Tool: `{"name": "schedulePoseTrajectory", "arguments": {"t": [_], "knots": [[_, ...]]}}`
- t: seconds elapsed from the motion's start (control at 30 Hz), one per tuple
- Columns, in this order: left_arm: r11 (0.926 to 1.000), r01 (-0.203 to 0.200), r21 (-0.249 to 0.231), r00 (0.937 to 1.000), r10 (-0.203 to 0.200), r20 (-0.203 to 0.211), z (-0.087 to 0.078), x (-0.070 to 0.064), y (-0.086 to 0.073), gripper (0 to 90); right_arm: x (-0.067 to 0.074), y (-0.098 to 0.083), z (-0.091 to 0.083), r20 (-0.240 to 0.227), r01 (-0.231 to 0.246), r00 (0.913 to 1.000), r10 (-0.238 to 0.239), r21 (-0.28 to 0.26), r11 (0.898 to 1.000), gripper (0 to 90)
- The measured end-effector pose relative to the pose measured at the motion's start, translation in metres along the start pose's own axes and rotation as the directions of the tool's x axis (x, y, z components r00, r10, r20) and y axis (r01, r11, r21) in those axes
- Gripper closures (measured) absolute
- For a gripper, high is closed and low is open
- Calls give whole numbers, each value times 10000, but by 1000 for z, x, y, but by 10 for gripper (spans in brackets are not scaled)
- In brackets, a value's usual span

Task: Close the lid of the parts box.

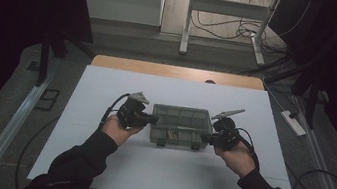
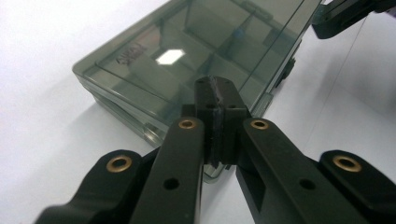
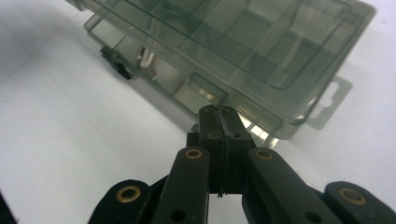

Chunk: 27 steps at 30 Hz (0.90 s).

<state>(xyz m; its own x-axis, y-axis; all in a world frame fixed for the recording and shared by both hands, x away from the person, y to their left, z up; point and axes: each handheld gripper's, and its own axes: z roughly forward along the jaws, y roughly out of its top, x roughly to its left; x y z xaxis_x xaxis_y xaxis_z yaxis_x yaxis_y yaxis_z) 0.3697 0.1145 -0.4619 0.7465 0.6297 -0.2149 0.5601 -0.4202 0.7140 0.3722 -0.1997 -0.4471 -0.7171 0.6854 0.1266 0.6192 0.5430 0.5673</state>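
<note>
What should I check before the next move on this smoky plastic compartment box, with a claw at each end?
1. Left claw shut, nothing between its jaws: ok.
2. Right claw shut, nothing between its jaws: ok.
3. Lid of the compartment box down flat: ok; the dark latches on its near side look closed.
4. Both tips at the box ends: ok from the high view; whether they actually touch the plastic: cannot tell.
5. Box sits level on the white table, well inside its edges: ok.
6. Contents: cannot tell; a small pale item shows through the tinted wall near the front, too dim to name.
</note>
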Motion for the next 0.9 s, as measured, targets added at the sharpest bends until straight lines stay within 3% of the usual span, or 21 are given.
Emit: {"name": "schedulePoseTrajectory", "arguments": {"t": [0.07, 0.17, 0.3, 0.63, 0.73, 0.9], "knots": [[9999, 106, 18, 9999, -106, 3, 2, -1, -2, 890, 4, -1, 0, -66, 266, 9996, -266, 80, 9996, 893], [9998, 144, 109, 9999, -144, 7, 4, -2, -4, 890, 5, -1, -2, -483, 339, 9982, -341, -50, 9994, 893], [9994, 169, 306, 9999, -169, -4, 8, -3, -7, 890, 8, 0, -4, -616, 455, 9970, -469, -241, 9987, 893], [9962, 287, 817, 9995, -278, -130, 16, -6, -18, 890, -13, -2, 4, 188, 219, 9996, -214, -260, 9994, 894], [9968, 359, 713, 9993, -353, -87, 16, -7, -20, 890, -17, -4, 9, 368, 262, 9990, -256, -179, 9995, 894], [9961, 155, 865, 9993, -124, -362, 18, -12, -23, 891, -20, -6, 13, 610, 141, 9980, -141, 17, 9999, 896]]}}
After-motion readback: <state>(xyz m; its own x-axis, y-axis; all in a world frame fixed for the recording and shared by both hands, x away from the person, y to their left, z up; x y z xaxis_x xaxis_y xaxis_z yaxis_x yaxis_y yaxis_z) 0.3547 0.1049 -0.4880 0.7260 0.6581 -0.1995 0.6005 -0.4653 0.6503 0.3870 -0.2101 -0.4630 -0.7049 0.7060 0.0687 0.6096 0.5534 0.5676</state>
